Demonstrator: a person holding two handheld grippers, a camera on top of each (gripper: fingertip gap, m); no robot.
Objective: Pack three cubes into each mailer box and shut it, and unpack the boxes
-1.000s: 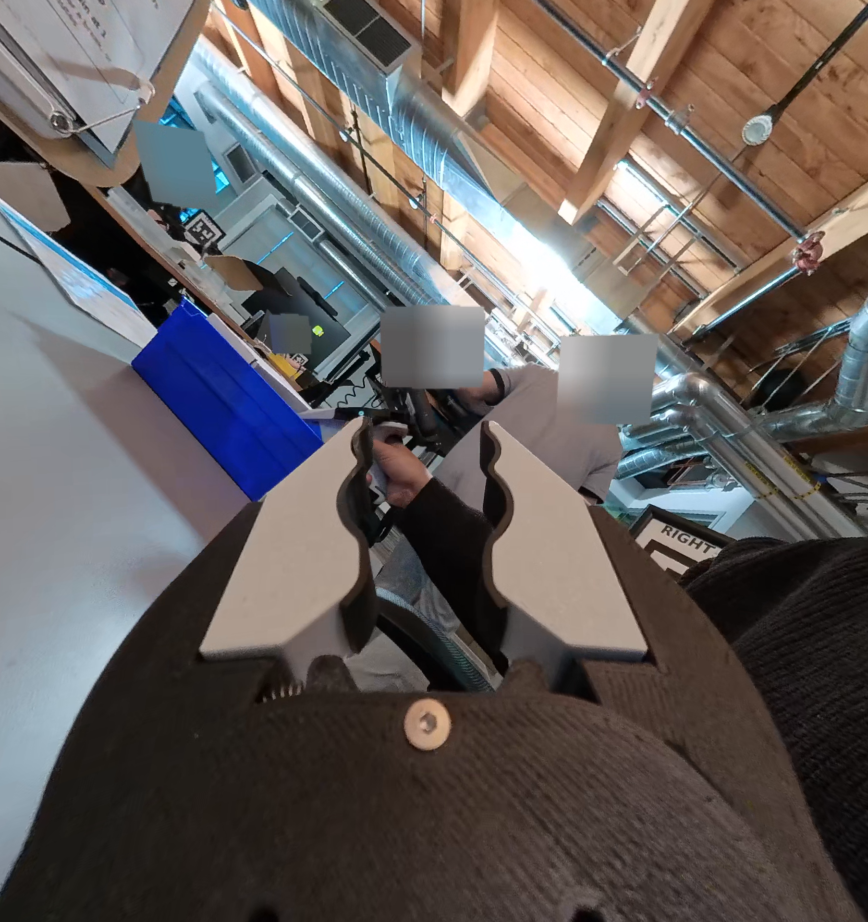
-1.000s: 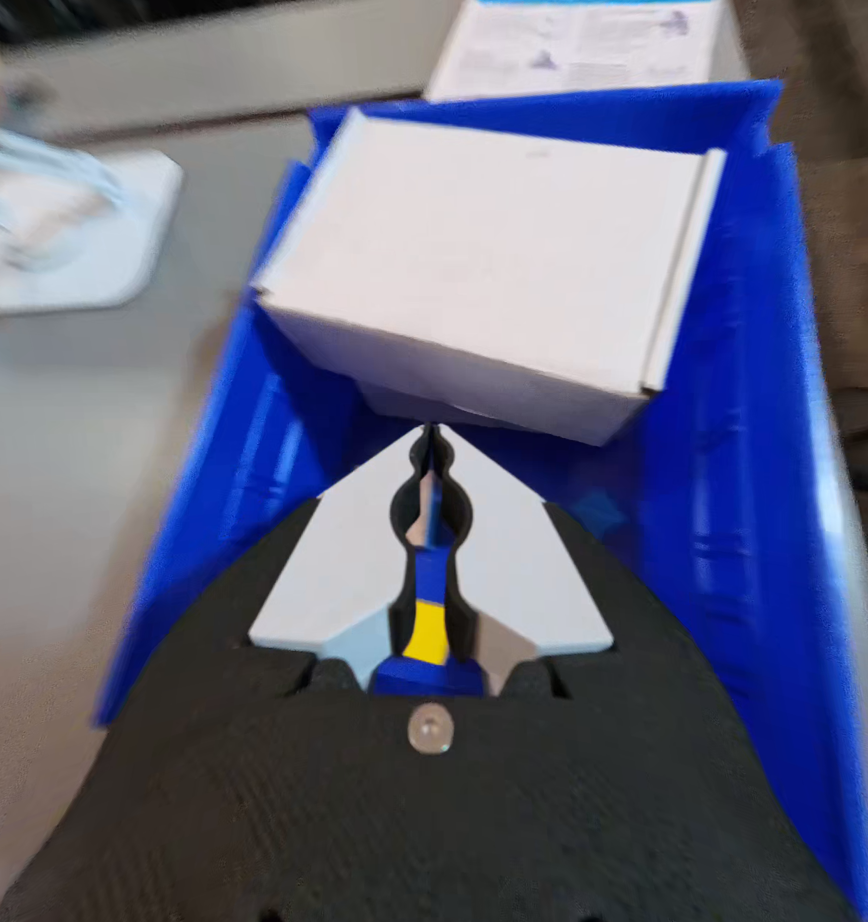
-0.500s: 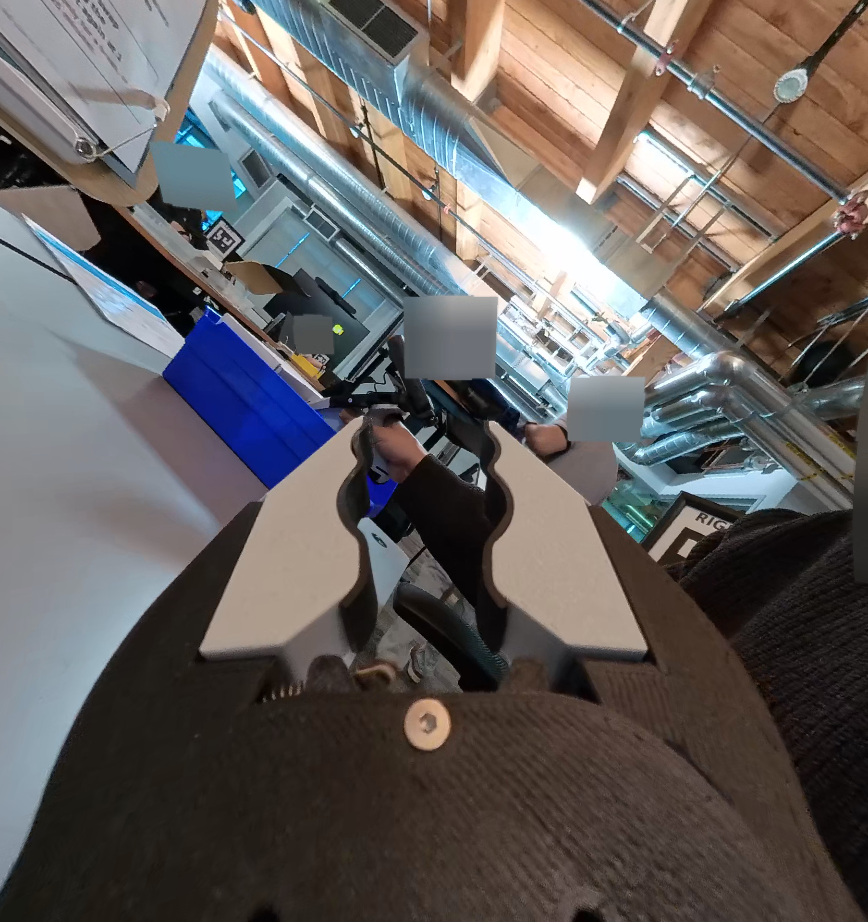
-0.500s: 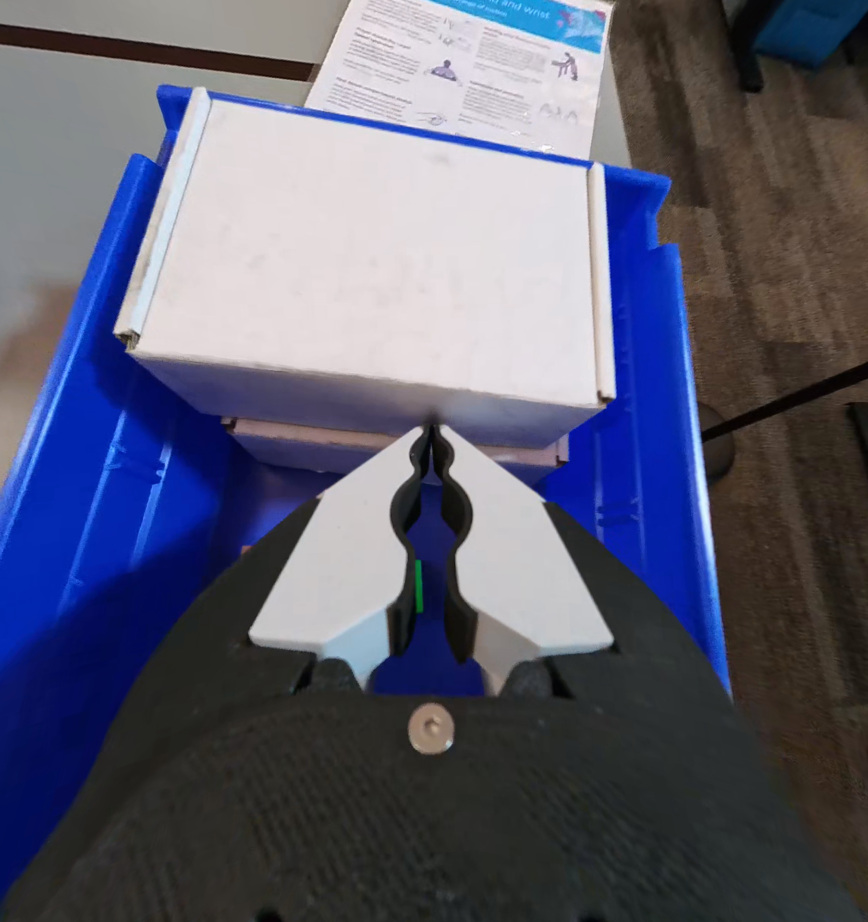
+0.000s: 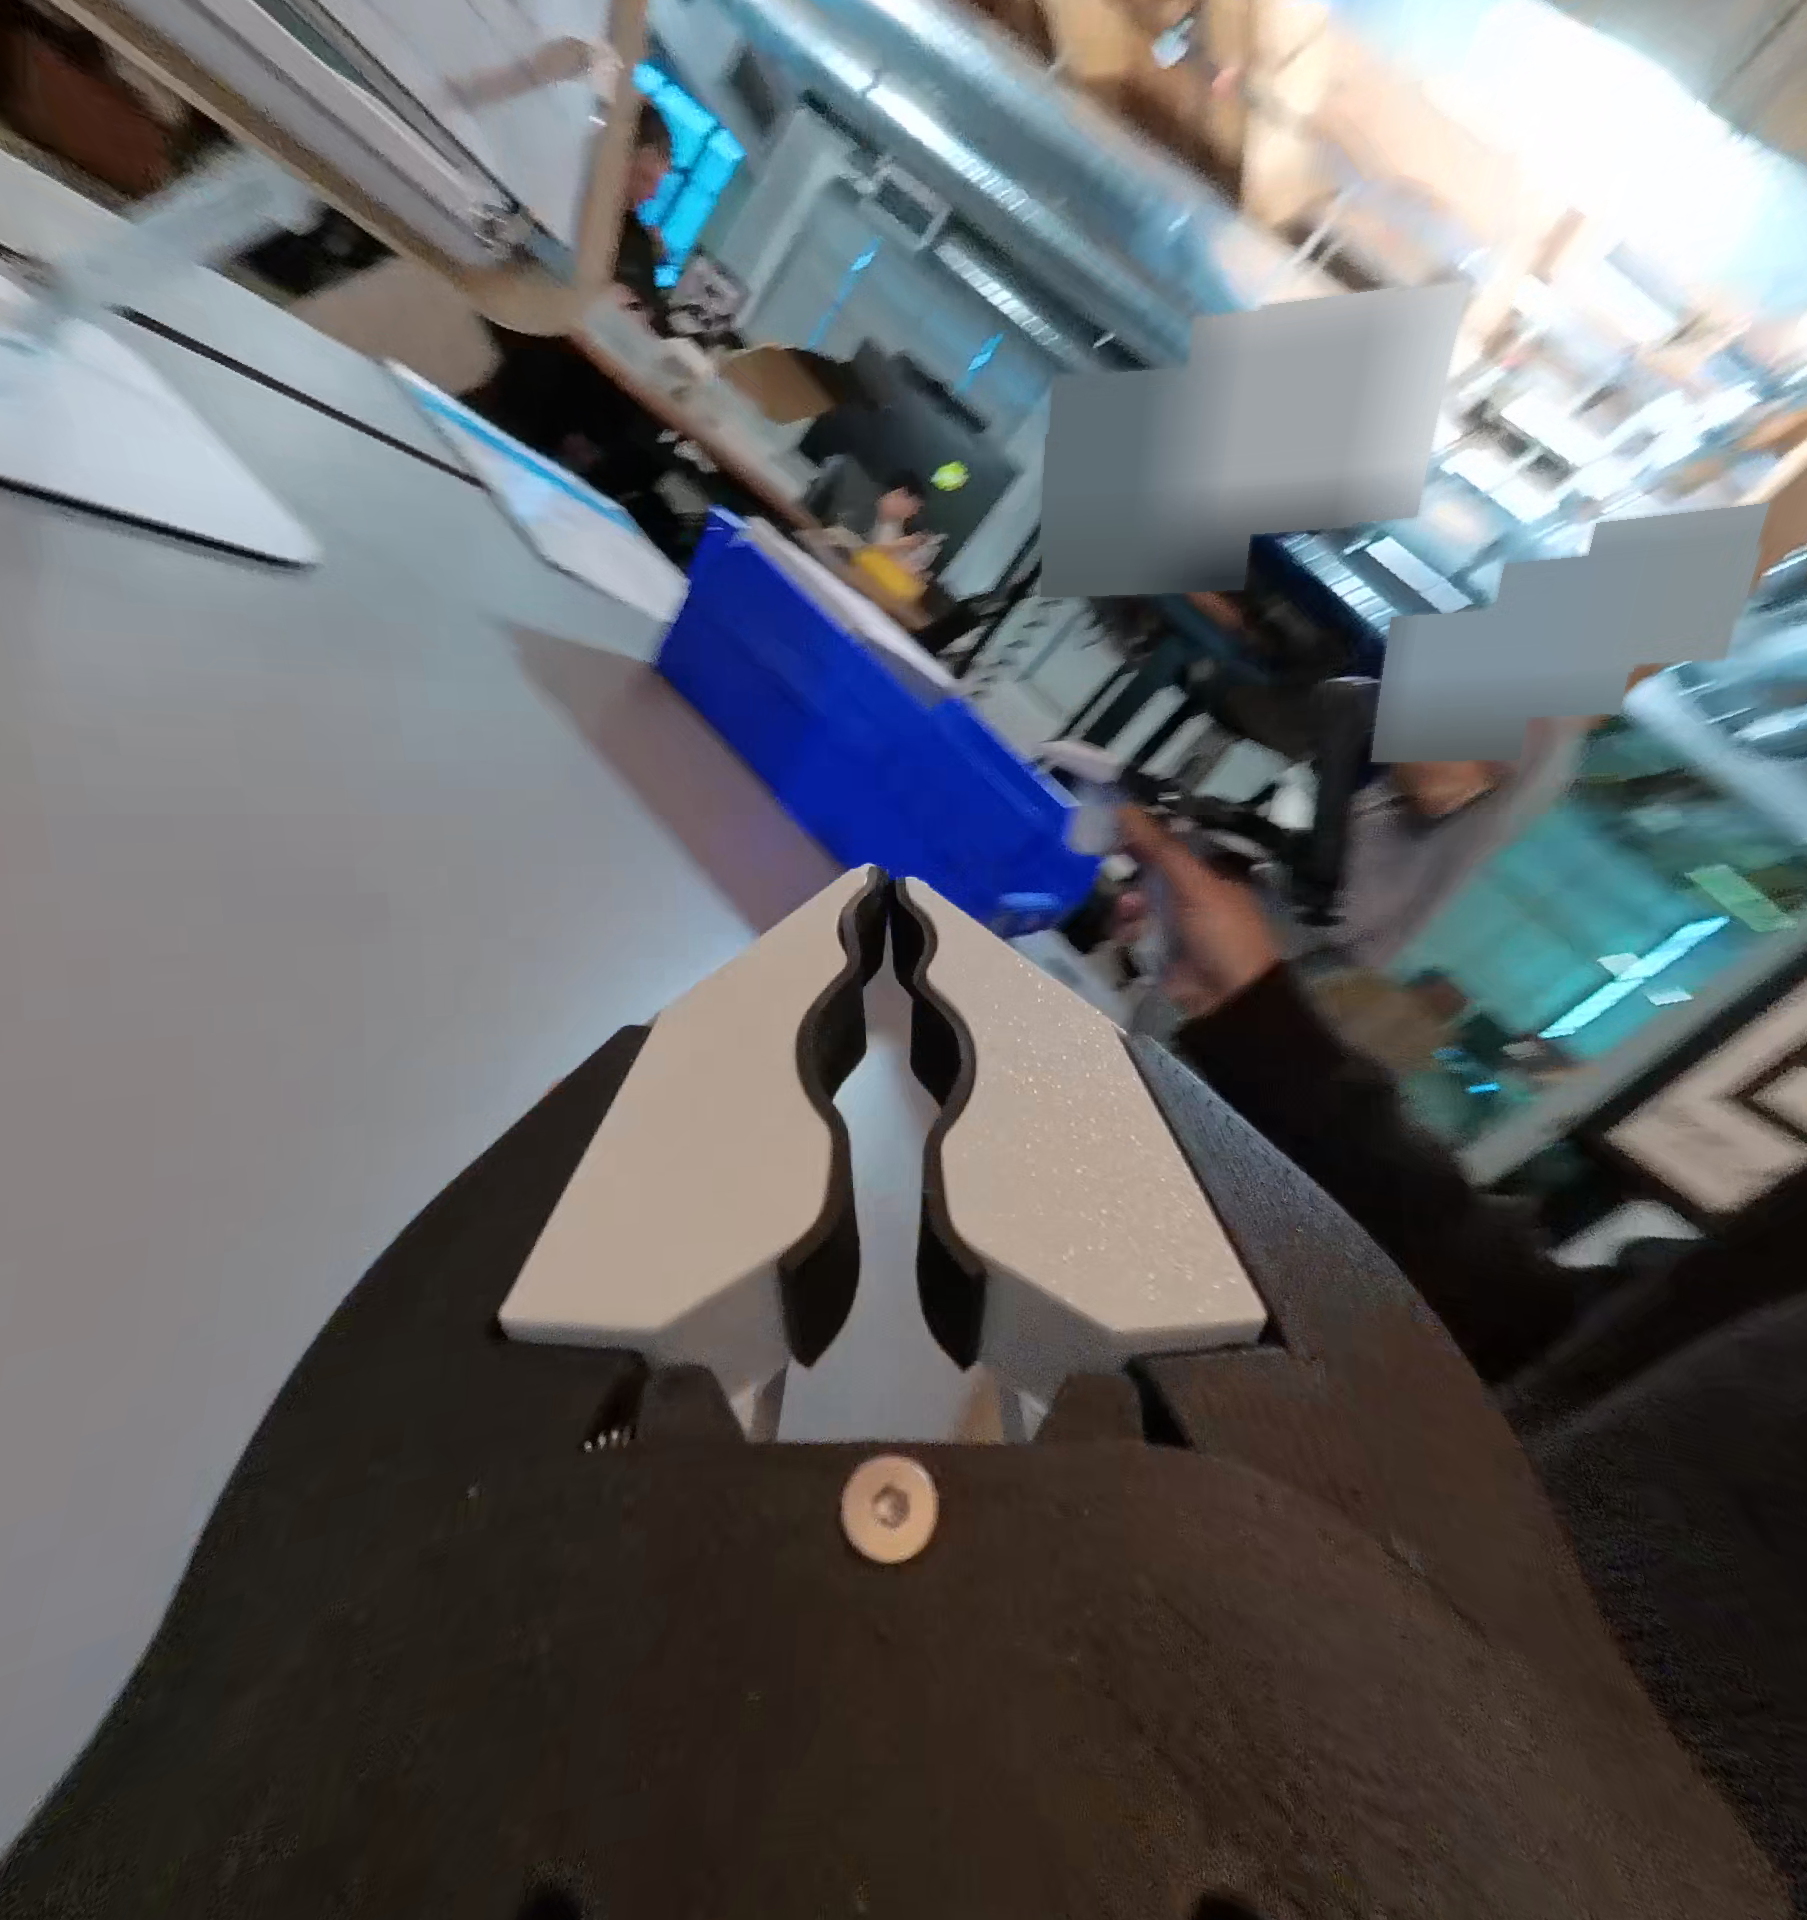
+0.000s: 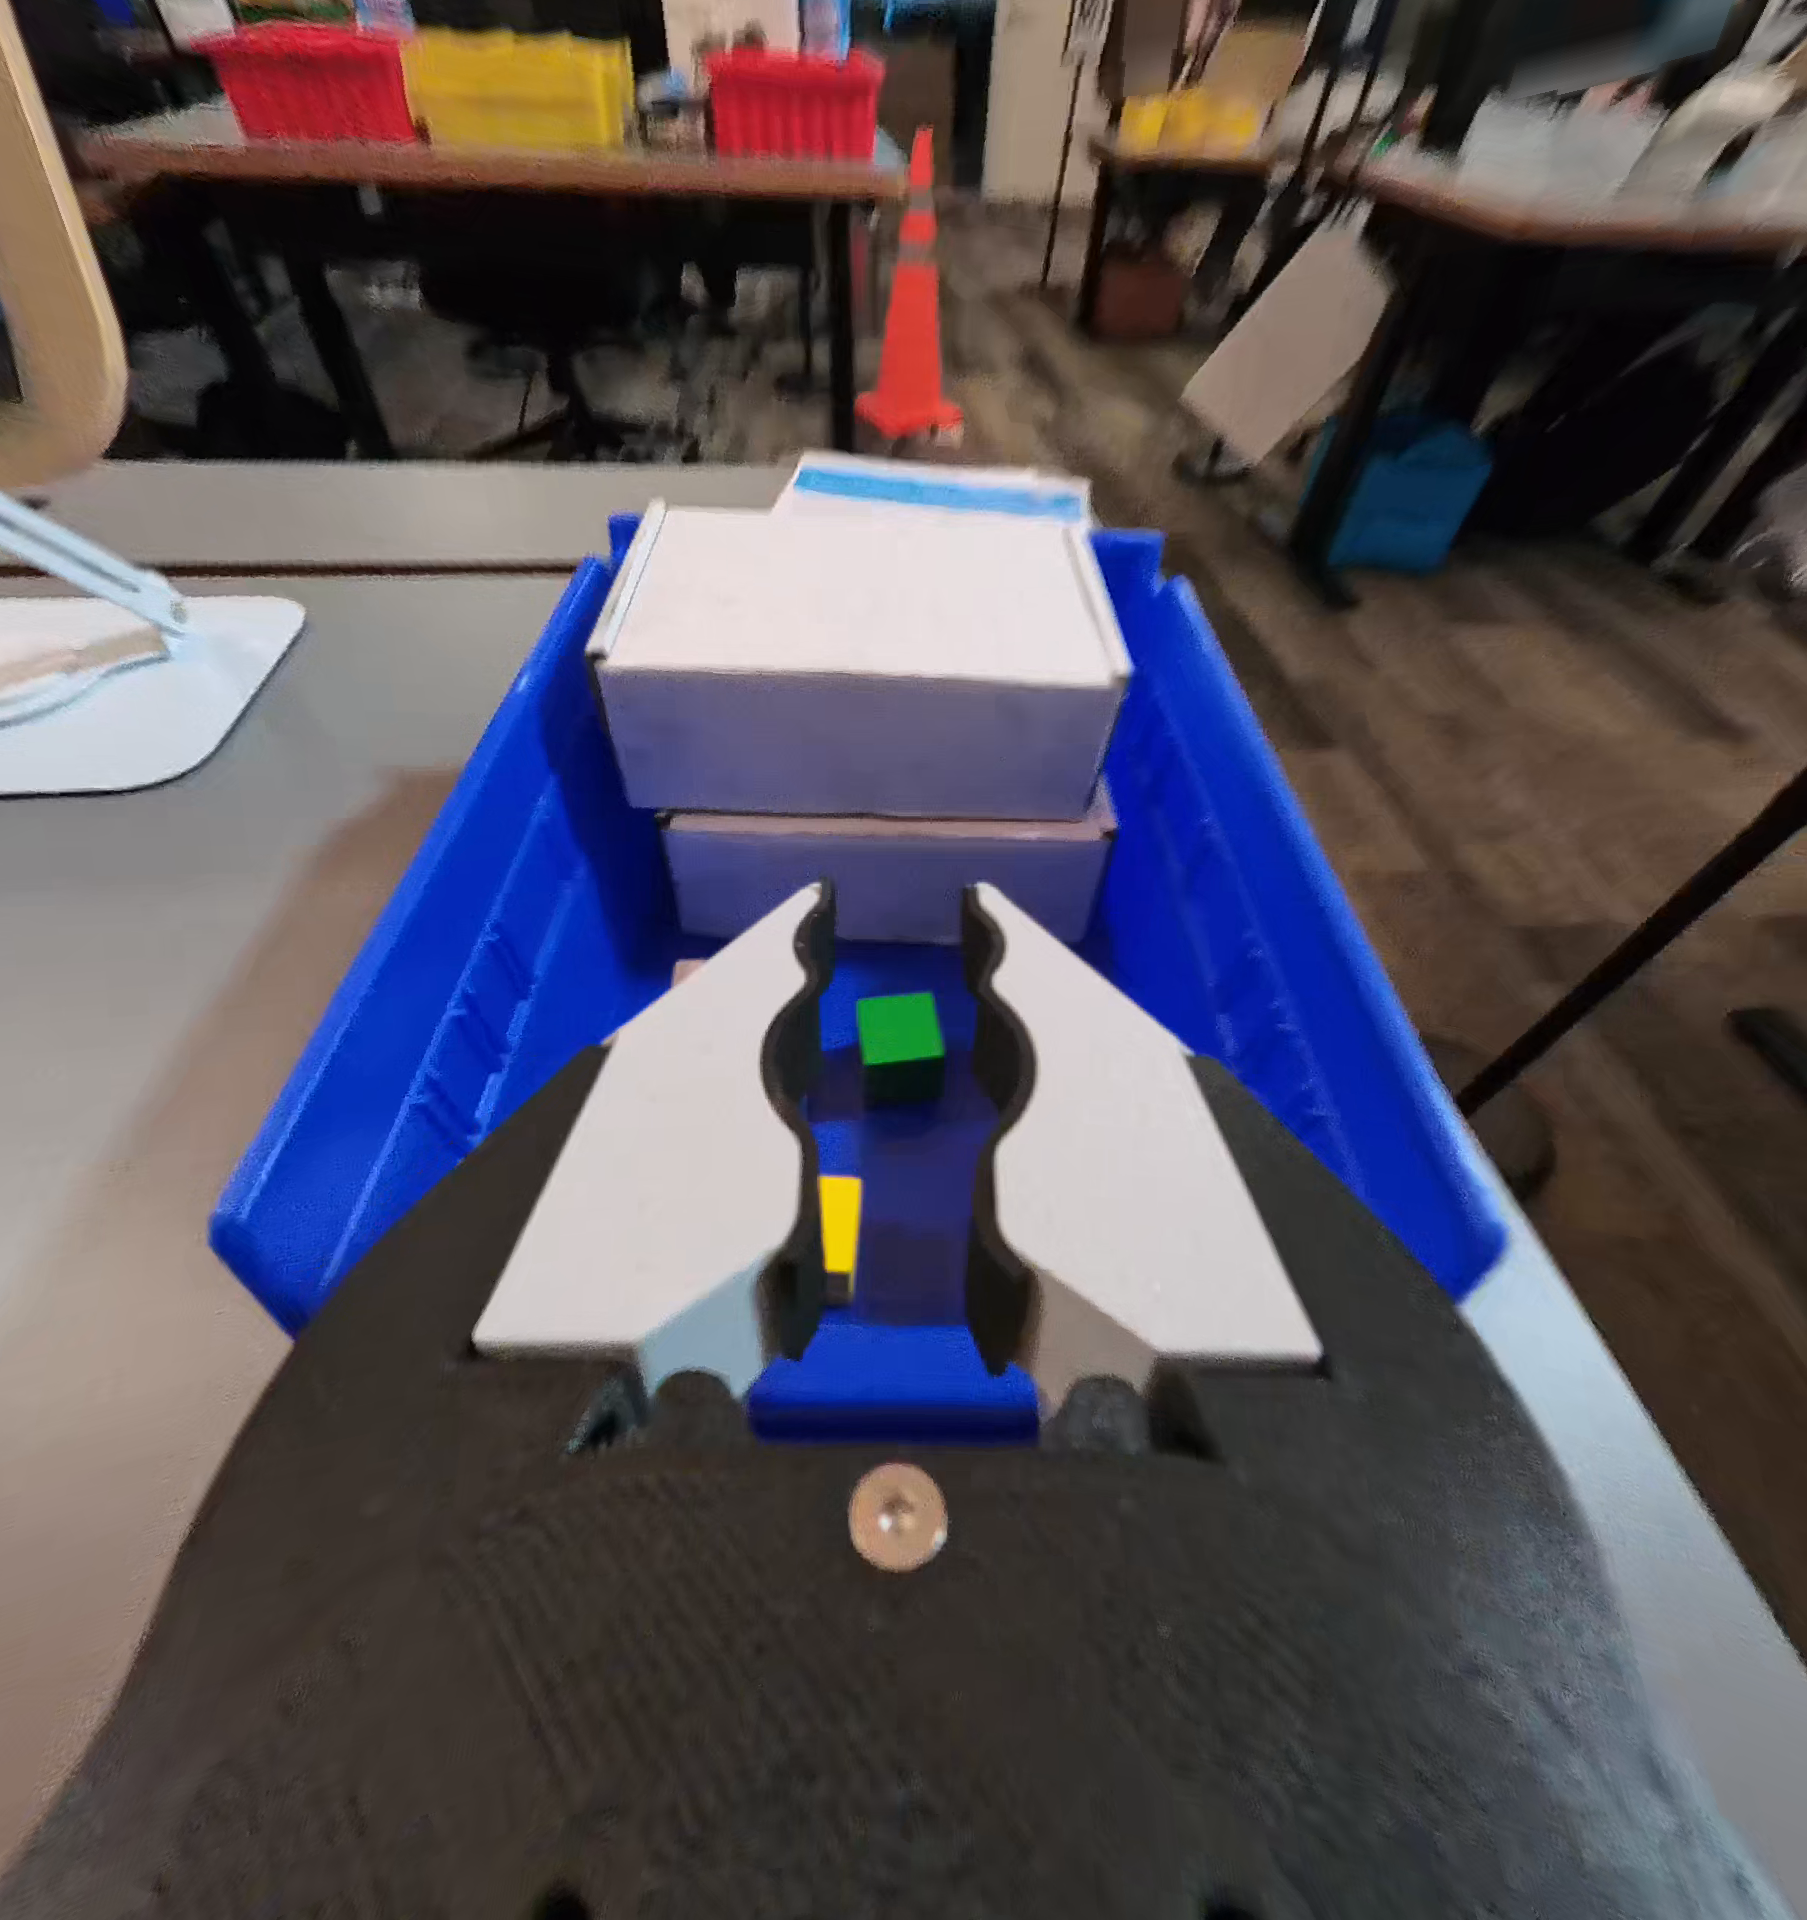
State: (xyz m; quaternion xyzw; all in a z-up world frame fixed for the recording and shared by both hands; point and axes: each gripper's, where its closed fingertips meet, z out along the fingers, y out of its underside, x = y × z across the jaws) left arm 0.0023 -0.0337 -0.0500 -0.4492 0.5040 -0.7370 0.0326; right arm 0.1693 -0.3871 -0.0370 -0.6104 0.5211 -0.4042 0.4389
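Jaws of the right gripper (image 6: 897, 896) are released, empty, above a blue bin (image 6: 431, 1049). At frame centre a green cube (image 6: 899, 1042) and a yellow cube (image 6: 839, 1223) lie on the bin floor; two shut white mailer boxes (image 6: 857, 644) are stacked behind. Left gripper (image 5: 891, 885): jaws clenched, empty, over the grey bench (image 5: 255, 935).

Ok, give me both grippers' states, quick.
Left gripper: shut, holding nothing.
Right gripper: open, empty, above the blue bin.
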